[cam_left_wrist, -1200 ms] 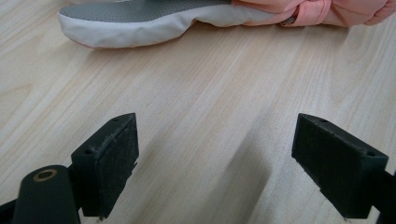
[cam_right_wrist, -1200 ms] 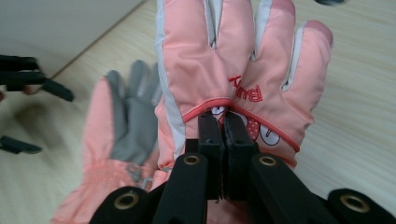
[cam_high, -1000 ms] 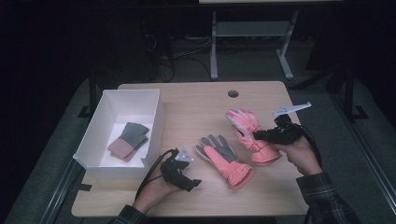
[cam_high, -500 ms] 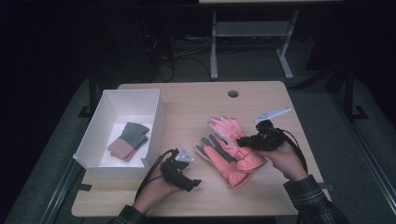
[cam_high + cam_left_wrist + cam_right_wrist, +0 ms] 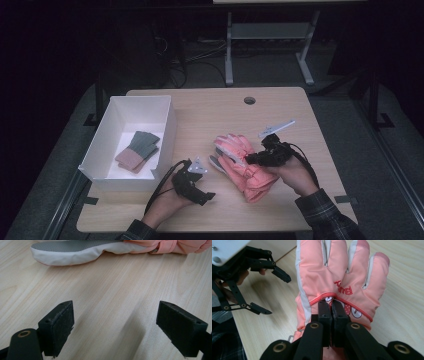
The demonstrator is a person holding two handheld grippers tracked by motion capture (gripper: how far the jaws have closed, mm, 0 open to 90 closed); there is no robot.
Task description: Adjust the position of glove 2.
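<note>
A pink glove (image 5: 234,146) lies back-up over a second glove (image 5: 218,162) with a grey palm, in the middle of the wooden table. My right gripper (image 5: 253,159) is shut on the top glove, pinching its fabric near the wrist seam. In the right gripper view the jaws (image 5: 331,304) are closed together on the pink glove (image 5: 352,272), its fingers pointing away. My left gripper (image 5: 202,183) rests on the table just left of the gloves, open and holding nothing. In the left gripper view its jaws (image 5: 116,315) stand wide apart over bare wood, with the grey-palmed glove (image 5: 82,248) beyond them.
A white open box (image 5: 168,126) stands at the table's left with folded grey and brown fabric pieces (image 5: 139,150) inside. A round cable hole (image 5: 249,100) sits near the far edge. The open left gripper (image 5: 276,293) appears at the right gripper view's left.
My right gripper has carried the pink glove leftward and slightly down, from beside the grey-palmed glove to on top of it. The left gripper has stayed put.
</note>
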